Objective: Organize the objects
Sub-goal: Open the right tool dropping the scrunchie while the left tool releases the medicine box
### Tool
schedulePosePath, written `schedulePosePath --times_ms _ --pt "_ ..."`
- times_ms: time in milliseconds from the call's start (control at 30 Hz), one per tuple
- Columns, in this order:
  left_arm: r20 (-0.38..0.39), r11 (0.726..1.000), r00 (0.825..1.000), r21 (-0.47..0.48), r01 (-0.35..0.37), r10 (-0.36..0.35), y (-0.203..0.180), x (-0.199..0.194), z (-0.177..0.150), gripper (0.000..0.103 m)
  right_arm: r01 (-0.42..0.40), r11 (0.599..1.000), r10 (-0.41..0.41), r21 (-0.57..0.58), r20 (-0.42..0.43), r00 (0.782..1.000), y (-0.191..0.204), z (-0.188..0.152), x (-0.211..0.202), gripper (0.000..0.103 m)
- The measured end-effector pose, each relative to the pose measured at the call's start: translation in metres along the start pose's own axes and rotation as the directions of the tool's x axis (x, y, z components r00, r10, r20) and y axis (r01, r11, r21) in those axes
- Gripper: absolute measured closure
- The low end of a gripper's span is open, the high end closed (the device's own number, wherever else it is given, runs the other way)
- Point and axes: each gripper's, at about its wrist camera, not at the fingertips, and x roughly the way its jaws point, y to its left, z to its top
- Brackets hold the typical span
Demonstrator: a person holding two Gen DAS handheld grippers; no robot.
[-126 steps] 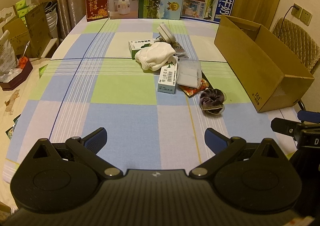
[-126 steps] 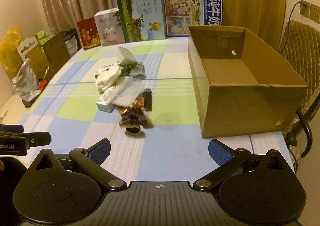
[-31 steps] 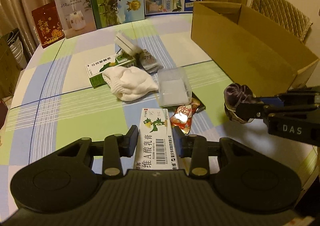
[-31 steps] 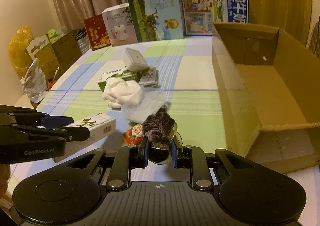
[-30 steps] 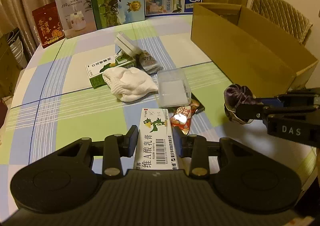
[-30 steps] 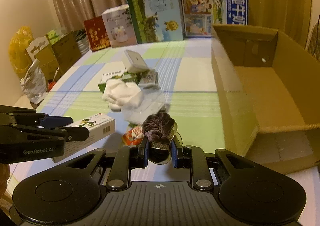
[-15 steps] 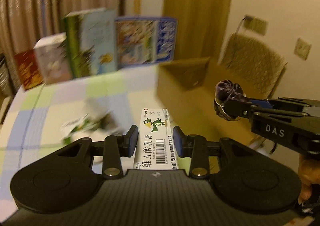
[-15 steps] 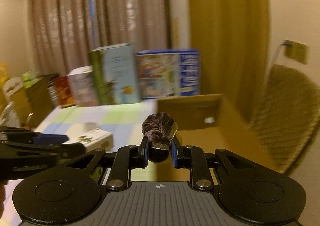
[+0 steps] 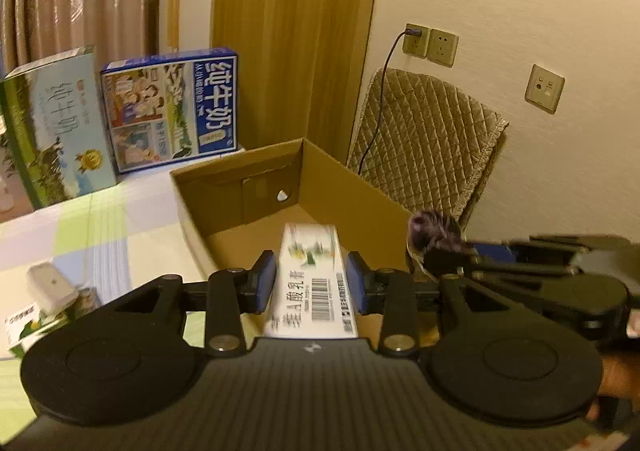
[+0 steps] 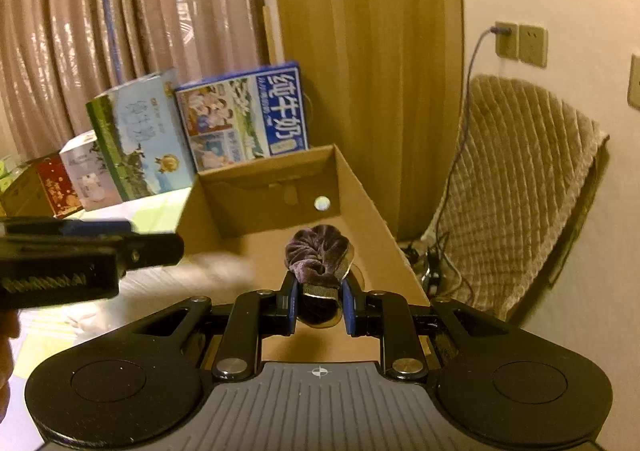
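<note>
The left gripper (image 9: 311,282) has just been opening; its jaws stand apart from the white ointment box (image 9: 310,283) between them, over the open cardboard box (image 9: 236,207) at the counter's right edge. Let it drop flat onto the floor inside. The right gripper (image 10: 319,307), alongside, pinches the purple scrunchie (image 10: 318,251) above the same box; release it once clear of the wall.
</note>
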Motion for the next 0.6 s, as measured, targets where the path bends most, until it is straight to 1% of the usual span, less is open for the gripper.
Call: schedulePosePath --times_ms 33,67,167,267,300,333,367,400,433,600 --pt "0.006 1.000 1.000 -0.007 -0.012 0.012 0.000 0.003 0.000 0.046 -0.002 1.000 0.002 0.006 -0.005 1.000 -0.002 0.001 0.003 0.084" --pt "0.017 1.000 1.000 -0.016 -0.016 0.017 0.001 0.002 -0.002 0.040 -0.003 1.000 0.003 0.009 -0.011 1.000 -0.004 0.000 0.004 0.084" --pt "0.011 0.999 1.000 -0.029 -0.026 0.027 0.011 0.002 -0.003 0.040 -0.017 1.000 0.017 0.018 -0.028 0.999 -0.006 -0.002 0.009 0.084" --pt "-0.010 0.997 0.999 -0.068 -0.045 0.044 0.025 0.001 -0.005 0.040 -0.040 0.998 0.042 0.047 -0.033 0.999 -0.003 -0.002 0.013 0.084" --pt "-0.012 0.996 0.999 -0.079 -0.049 0.048 0.029 0.000 -0.006 0.040 -0.052 0.997 0.054 0.059 -0.026 0.998 -0.003 -0.001 0.014 0.081" --pt "-0.013 0.995 0.999 -0.086 -0.054 0.053 0.033 -0.002 -0.006 0.040 -0.070 0.995 0.072 0.076 -0.020 0.997 -0.004 0.000 0.015 0.063" --pt "-0.013 0.994 0.998 -0.091 -0.059 0.058 0.036 -0.004 -0.007 0.040 -0.090 0.991 0.091 0.102 -0.009 0.996 -0.006 0.001 0.016 0.050" --pt "-0.011 0.994 0.998 -0.095 -0.061 0.060 0.038 -0.006 -0.007 0.040 -0.105 0.986 0.105 0.129 0.009 0.994 -0.007 0.002 0.015 0.026" --pt "-0.009 0.993 0.998 -0.100 -0.061 0.060 0.041 -0.008 -0.008 0.040 -0.106 0.984 0.103 0.143 0.030 0.994 -0.008 0.003 0.012 0.020" --pt "-0.024 0.991 0.996 -0.108 -0.083 0.080 0.054 -0.017 -0.015 0.030 -0.094 0.988 0.089 0.120 0.043 0.995 -0.001 0.008 0.003 0.020"
